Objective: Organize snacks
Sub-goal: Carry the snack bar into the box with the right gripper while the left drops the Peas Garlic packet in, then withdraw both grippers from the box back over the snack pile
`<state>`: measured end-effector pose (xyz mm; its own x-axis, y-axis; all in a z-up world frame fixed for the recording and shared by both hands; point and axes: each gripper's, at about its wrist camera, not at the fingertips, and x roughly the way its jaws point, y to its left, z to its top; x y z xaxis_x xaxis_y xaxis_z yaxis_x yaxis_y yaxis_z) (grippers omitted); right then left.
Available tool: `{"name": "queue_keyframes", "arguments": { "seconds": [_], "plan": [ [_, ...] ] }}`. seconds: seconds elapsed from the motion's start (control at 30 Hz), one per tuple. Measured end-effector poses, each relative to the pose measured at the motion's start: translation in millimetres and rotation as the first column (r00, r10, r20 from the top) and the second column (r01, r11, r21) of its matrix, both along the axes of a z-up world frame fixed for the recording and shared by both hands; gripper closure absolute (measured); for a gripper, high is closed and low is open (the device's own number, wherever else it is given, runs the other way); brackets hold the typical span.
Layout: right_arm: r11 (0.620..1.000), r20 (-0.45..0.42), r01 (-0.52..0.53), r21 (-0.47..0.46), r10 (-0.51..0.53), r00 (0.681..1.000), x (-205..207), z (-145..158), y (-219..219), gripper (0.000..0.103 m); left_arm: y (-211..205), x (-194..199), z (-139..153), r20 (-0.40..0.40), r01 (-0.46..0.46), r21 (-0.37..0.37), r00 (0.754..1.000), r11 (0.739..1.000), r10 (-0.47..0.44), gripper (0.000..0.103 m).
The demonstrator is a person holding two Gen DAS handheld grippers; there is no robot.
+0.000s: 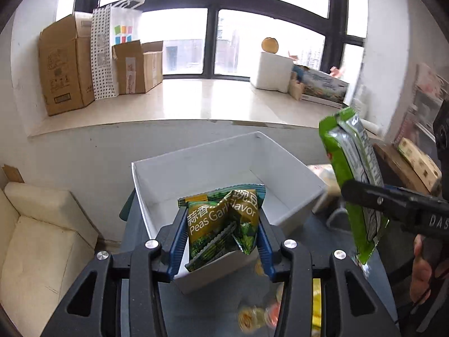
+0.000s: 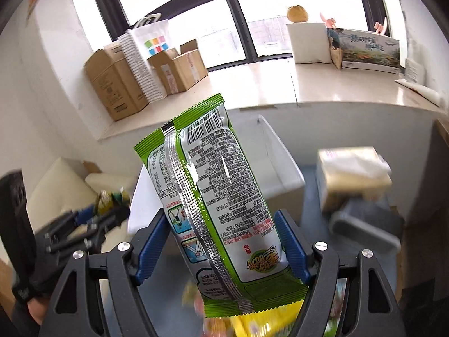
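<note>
A: Near first. Left gripper (image 1: 223, 233)?

B: Clamped on a crumpled pea packet (image 1: 224, 221), blue pads pressing both sides. It hangs over the near corner of the white bin (image 1: 283, 165).

A: Right gripper (image 2: 221, 247)?

B: Clamped on a green bag (image 2: 213, 196), held upright, silver back seam toward the camera. In the left view the same bag sits right of the bin, not over it.

A: Under the grippers?

B: Blurred loose snacks (image 1: 252, 318) on the dark table (image 1: 317, 230), plus a yellow packet (image 2: 266, 321) at the bottom edge. Can't tell what kinds.

A: Anything in the way?

B: The green bag hides most of the bin in the right view. A tissue box (image 2: 353, 174) stands just right of the bin, with a grey tray (image 2: 364, 224) nearer than it.

A: Bin contents?

B: The floor that shows is bare.

A: Farther?

B: Cream sofa (image 1: 42, 224) low left. Then the window ledge (image 1: 196, 98): cardboard boxes (image 1: 67, 64) and a paper bag (image 1: 123, 28) far left, a white box (image 1: 272, 70) with a round fruit (image 1: 270, 45) on top and a printed carton (image 1: 322, 87) far right.
</note>
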<state>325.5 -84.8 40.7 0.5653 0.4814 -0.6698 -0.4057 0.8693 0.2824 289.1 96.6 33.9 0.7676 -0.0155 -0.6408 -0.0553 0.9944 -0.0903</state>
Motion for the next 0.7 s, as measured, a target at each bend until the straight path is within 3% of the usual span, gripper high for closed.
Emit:
{"name": "queue_keyframes", "arguments": {
  "seconds": [0.27,0.33,0.37,0.4,0.43,0.47,0.7],
  "plan": [
    [1.000,-0.057,0.021,0.013,-0.020,0.998,84.8,-11.9,48.1,0.023,19.0,57.4,-22.2,-0.029,-0.002,-0.027,1.000,1.000,0.001,0.052],
    [1.000,-0.063,0.029,0.009,-0.028,0.998,96.5,-18.0,55.4,0.020,21.3,63.4,-30.7,-0.033,-0.015,0.004,0.999,1.000,0.015,0.045],
    [0.999,-0.080,0.034,0.021,-0.033,0.996,100.2,-22.0,56.7,0.019,21.9,64.6,-34.8,-0.035,-0.016,0.013,0.999,1.000,0.017,0.028],
    [0.999,-0.117,0.031,0.026,-0.028,0.993,104.9,-28.6,59.0,0.011,23.8,65.5,-39.2,-0.042,-0.015,0.007,0.999,1.000,0.015,0.001],
    [0.999,-0.140,0.029,0.018,-0.026,0.990,107.8,-33.0,60.4,0.002,26.0,66.7,-43.0,-0.043,-0.014,0.001,0.999,1.000,0.014,0.000],
    [1.000,-0.151,0.028,0.002,-0.028,0.988,108.2,-38.5,61.6,0.000,26.5,66.4,-45.1,-0.045,-0.015,0.001,0.999,1.000,0.015,0.000],
    [0.999,-0.091,0.018,-0.043,-0.022,0.996,90.5,-37.0,57.2,0.000,19.6,56.4,-50.1,-0.067,-0.016,0.018,0.998,1.000,0.017,0.000]
  ]
}}
